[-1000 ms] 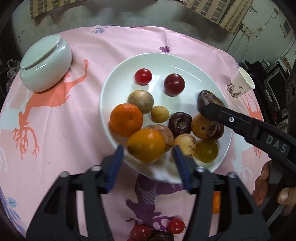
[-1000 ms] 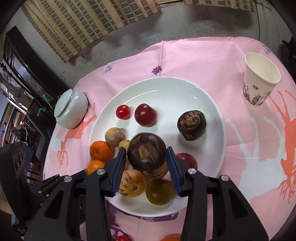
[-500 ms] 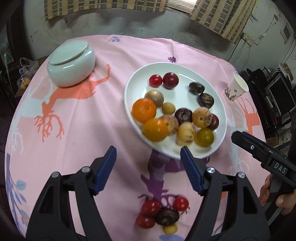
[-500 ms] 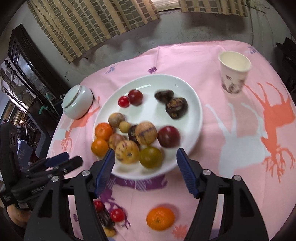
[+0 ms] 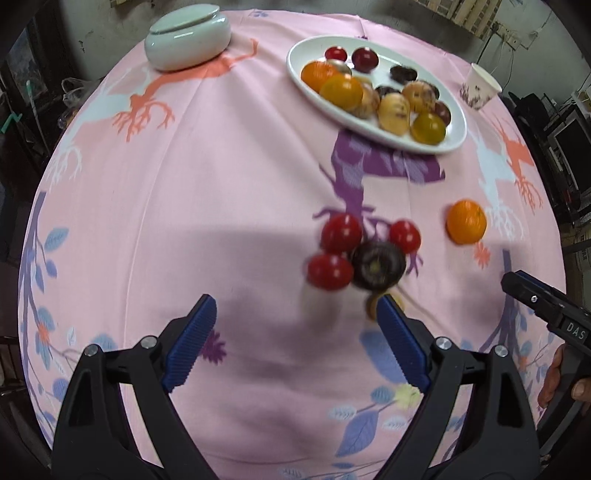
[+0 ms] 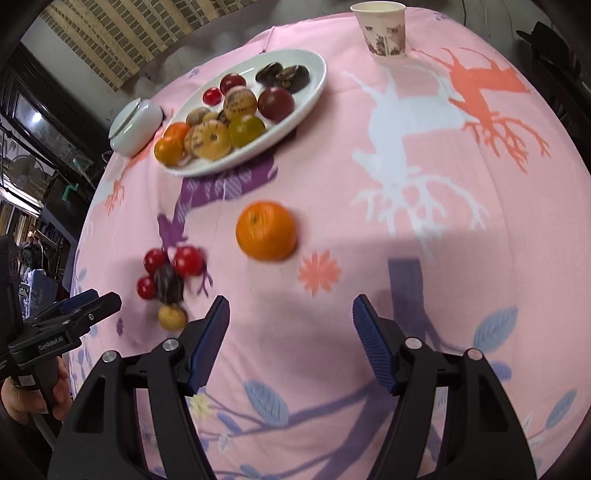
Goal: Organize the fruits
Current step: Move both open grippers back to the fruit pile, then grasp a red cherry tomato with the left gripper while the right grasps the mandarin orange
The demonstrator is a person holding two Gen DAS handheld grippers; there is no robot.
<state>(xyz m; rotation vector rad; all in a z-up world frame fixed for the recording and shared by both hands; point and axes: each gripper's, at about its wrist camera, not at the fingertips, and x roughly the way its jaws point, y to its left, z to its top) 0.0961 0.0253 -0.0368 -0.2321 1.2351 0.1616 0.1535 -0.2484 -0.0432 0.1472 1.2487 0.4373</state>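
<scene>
A white plate (image 5: 456,142) (image 6: 317,79) holds several fruits at the far side of the table. On the cloth nearer me lie three red tomatoes (image 5: 340,232) (image 6: 188,260), a dark purple fruit (image 5: 376,264) (image 6: 168,282), a small yellow fruit (image 6: 172,317) and a loose orange (image 5: 466,221) (image 6: 266,229). My left gripper (image 5: 295,341) is open and empty, just short of the tomato cluster. My right gripper (image 6: 291,341) is open and empty, short of the orange.
A pale green lidded jar (image 5: 187,35) (image 6: 133,123) stands at the far left. A paper cup (image 5: 480,90) (image 6: 384,27) stands at the far right. The pink patterned cloth (image 5: 221,206) covers the round table.
Both grippers have let go of their fruits onto the plate and pulled back towards the table's near side. The loose fruits on the cloth now lie close in front.
</scene>
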